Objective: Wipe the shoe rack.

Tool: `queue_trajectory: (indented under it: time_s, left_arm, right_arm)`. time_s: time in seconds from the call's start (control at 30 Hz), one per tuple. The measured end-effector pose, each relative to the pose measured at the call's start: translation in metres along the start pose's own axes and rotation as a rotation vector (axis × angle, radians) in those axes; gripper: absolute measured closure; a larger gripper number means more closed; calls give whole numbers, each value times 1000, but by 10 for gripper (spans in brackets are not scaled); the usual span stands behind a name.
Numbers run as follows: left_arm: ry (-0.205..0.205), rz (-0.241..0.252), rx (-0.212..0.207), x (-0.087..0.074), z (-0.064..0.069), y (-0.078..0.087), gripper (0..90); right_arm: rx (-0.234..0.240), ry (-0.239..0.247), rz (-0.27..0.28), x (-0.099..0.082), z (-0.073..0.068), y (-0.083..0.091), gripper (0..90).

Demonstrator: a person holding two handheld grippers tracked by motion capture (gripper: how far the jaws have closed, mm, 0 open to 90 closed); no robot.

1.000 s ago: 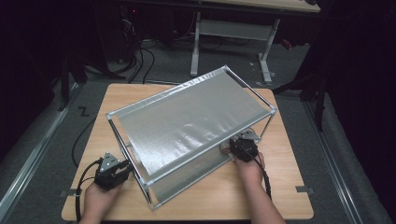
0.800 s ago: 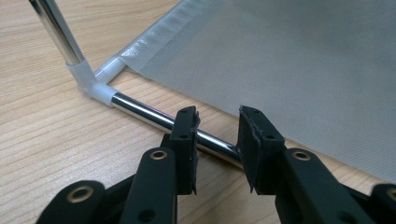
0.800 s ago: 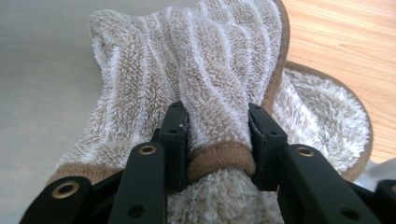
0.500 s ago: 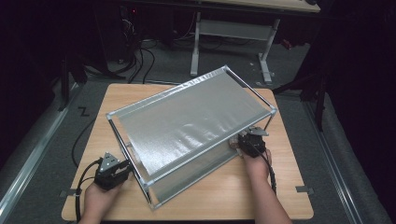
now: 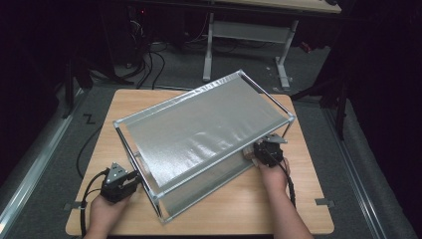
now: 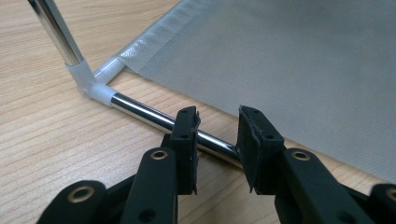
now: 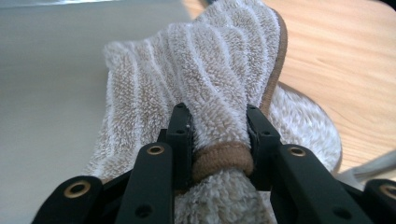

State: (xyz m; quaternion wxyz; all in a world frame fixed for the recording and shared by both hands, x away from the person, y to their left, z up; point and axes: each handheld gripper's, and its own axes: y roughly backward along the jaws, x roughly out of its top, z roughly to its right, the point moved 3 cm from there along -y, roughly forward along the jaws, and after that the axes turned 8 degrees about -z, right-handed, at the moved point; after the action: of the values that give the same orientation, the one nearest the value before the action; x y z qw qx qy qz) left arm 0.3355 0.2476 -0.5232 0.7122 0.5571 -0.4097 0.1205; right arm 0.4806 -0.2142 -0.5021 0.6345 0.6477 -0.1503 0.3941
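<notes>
Rack (image 5: 199,134) lies diagonally across table (image 5: 298,209).

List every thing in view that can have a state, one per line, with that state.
Rack: standing on the table, both fabric shelves bare.
Slipper: fluffy, striped, pinched at its brown rim by the right gripper, beside the rack's lower shelf.
Left gripper: open, jaws on either side of the rack's bottom rail, not clamped.

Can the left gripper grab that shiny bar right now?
Probably yes. The left gripper is open with the bar already lying between its jaws, and nothing sits in the gap, so closing should catch it.
</notes>
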Motion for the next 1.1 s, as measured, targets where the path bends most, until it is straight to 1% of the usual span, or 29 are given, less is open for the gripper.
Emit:
queue_trajectory:
  time_s: [0.03, 0.07, 0.1, 0.13, 0.17, 0.2, 0.23, 0.27, 0.3, 0.33, 0.37, 0.4, 0.43, 0.47, 0.5, 0.53, 0.6, 0.63, 0.67, 0.7, 0.77, 0.8, 0.83, 0.87, 0.93, 0.97, 1.03, 1.07, 1.1]
  left_arm:
    - [3, 1, -2, 0, 0, 0, 680]
    - [2, 1, -3, 0, -1, 0, 681]
    - [2, 1, -3, 0, -1, 0, 682]
    - [3, 4, -4, 0, -1, 0, 683]
    - [3, 4, -4, 0, -1, 0, 684]
    - [2, 4, -3, 0, -1, 0, 685]
    - [2, 4, -3, 0, -1, 0, 687]
    - [-1, 2, -1, 0, 0, 0, 689]
    - [-1, 3, 0, 0, 0, 0, 690]
    - [-1, 4, 0, 0, 0, 0, 691]
    - [-1, 4, 0, 0, 0, 0, 692]
    - [-3, 6, 1, 0, 0, 0, 692]
    - [-4, 6, 1, 0, 0, 0, 693]
    - [-8, 6, 4, 0, 1, 0, 695]
    - [-8, 6, 4, 0, 1, 0, 699]
    - [-16, 7, 10, 0, 1, 0, 702]
    - [-18, 8, 12, 0, 1, 0, 705]
    - [-18, 8, 12, 0, 1, 0, 705]
    - [-18, 9, 10, 0, 1, 0, 705]
    - [-18, 9, 10, 0, 1, 0, 705]
    - [-37, 13, 38, 1, 4, 0, 700]
    - [-37, 13, 38, 1, 4, 0, 699]
    - [-52, 14, 53, 2, 5, 0, 699]
    - [-67, 7, 59, 3, 8, 0, 693]
    - [-86, 7, 64, 4, 11, 0, 688]
    - [-86, 7, 64, 4, 11, 0, 688]
    - [-103, 5, 67, 4, 12, -1, 688]
    - [-101, 10, 58, 3, 12, -1, 684]
    - [-101, 10, 58, 3, 12, -1, 681]
  right_arm:
    - [12, 8, 2, 0, -4, 4, 688]
    - [9, 31, 13, 0, -10, 10, 688]
    - [32, 40, 23, -1, -17, 17, 689]
    - [42, 55, 30, -3, -22, 24, 689]
    - [42, 55, 30, -3, -22, 24, 689]
    - [71, 76, 33, -9, -32, 38, 689]
    - [71, 76, 33, -9, -32, 38, 689]
    - [101, 79, 33, -17, -40, 46, 689]
    - [111, 85, 28, -21, -44, 50, 689]
    - [117, 91, 25, -25, -47, 53, 688]
    - [117, 91, 25, -25, -47, 53, 688]
    - [133, 86, 19, -29, -52, 56, 688]
    - [161, 103, 4, -39, -61, 60, 688]
    - [172, 114, -1, -42, -66, 61, 687]
    - [172, 114, -1, -42, -66, 61, 687]
    - [180, 147, -22, -49, -76, 58, 686]
    - [156, 168, -13, -52, -79, 54, 686]
    - [156, 168, -13, -52, -79, 54, 686]
    - [160, 142, -9, -49, -78, 49, 687]
    - [160, 141, -7, -48, -77, 47, 687]
    - [147, 145, 0, -45, -76, 41, 687]
    - [137, 147, 2, -41, -75, 37, 688]
    - [137, 147, 2, -41, -75, 37, 688]
    - [122, 140, -2, -34, -74, 30, 690]
    - [119, 132, -7, -30, -74, 26, 690]
    - [119, 132, -7, -30, -74, 26, 690]
    - [122, 119, -12, -27, -73, 24, 690]
    - [113, 131, -1, -26, -74, 27, 690]
    - [111, 140, 18, -26, -75, 31, 691]
